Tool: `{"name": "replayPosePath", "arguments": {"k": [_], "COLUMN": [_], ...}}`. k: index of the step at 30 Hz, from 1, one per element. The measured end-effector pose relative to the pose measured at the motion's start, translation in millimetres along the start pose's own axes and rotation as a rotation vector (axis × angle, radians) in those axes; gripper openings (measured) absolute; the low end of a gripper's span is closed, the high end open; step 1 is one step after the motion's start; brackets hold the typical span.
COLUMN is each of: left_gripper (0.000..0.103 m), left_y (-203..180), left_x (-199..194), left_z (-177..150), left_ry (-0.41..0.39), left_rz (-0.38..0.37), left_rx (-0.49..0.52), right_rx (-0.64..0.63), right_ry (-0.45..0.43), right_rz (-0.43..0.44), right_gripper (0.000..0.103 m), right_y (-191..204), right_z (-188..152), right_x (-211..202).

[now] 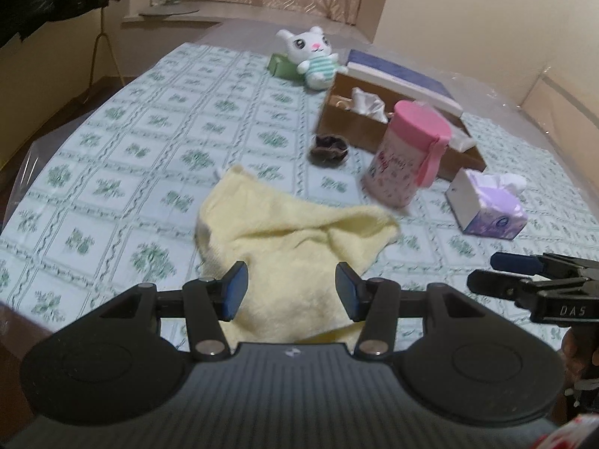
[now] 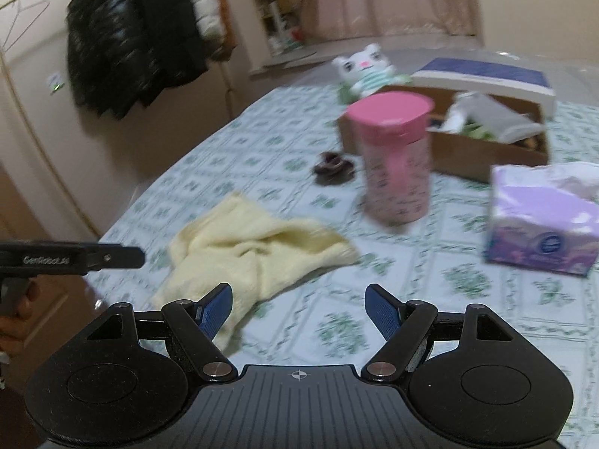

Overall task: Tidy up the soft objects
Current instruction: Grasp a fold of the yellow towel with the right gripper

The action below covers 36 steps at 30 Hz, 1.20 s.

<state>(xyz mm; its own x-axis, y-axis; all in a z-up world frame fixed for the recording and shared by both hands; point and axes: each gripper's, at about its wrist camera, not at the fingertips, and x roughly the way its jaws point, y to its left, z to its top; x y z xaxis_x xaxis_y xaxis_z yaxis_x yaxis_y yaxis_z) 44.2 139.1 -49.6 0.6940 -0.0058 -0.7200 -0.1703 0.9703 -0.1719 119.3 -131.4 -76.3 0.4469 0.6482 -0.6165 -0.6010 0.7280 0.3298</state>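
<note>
A crumpled pale yellow towel (image 1: 284,239) lies on the patterned tablecloth (image 1: 123,157) near the front edge; it also shows in the right wrist view (image 2: 247,250). My left gripper (image 1: 291,290) is open, its jaws just above the towel's near part, not gripping it. My right gripper (image 2: 298,308) is open and empty over the cloth to the right of the towel; it also shows at the right edge of the left wrist view (image 1: 483,273). A white plush bunny (image 1: 312,56) sits at the far side. A dark brown scrunchie (image 1: 329,147) lies mid-table.
A pink-lidded canister (image 1: 406,153) stands right of the towel. A purple tissue box (image 1: 486,205) sits at the right. An open brown cardboard box (image 1: 359,131) with items in it is behind them. A green box (image 1: 280,65) is beside the bunny. Black jackets (image 2: 138,33) hang on the wall.
</note>
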Motion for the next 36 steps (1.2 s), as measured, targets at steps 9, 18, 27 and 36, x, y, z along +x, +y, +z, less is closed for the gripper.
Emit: {"name": "replayPosePath", "arguments": {"k": [9,18,27,36], "left_gripper": [0.048,0.048,0.048,0.048], "left_y": [17.7,32.9,45.3,42.6], "left_x": [12.0,21.5,26.8,29.1], "left_z": [-12.9,-17.6,-22.2,-19.6], "left_ry": [0.052,0.078,0.101,0.094], "left_rz": [0.033,0.07,0.102,0.085], "left_rx": [-0.029,-0.043,-0.059,-0.055], "right_rx": [-0.114,-0.061,-0.058,0.086], "right_ry": [0.08,0.117,0.171,0.043], "right_rz": [0.065,0.104,0.112,0.041], "right_gripper": [0.078,0.078,0.032,0.009], "right_y": [37.7,47.6,51.4,-2.4], "right_z": [-6.6,-3.4,-9.7,0.1], "right_x": [49.1,91.6,120.3,77.4]}}
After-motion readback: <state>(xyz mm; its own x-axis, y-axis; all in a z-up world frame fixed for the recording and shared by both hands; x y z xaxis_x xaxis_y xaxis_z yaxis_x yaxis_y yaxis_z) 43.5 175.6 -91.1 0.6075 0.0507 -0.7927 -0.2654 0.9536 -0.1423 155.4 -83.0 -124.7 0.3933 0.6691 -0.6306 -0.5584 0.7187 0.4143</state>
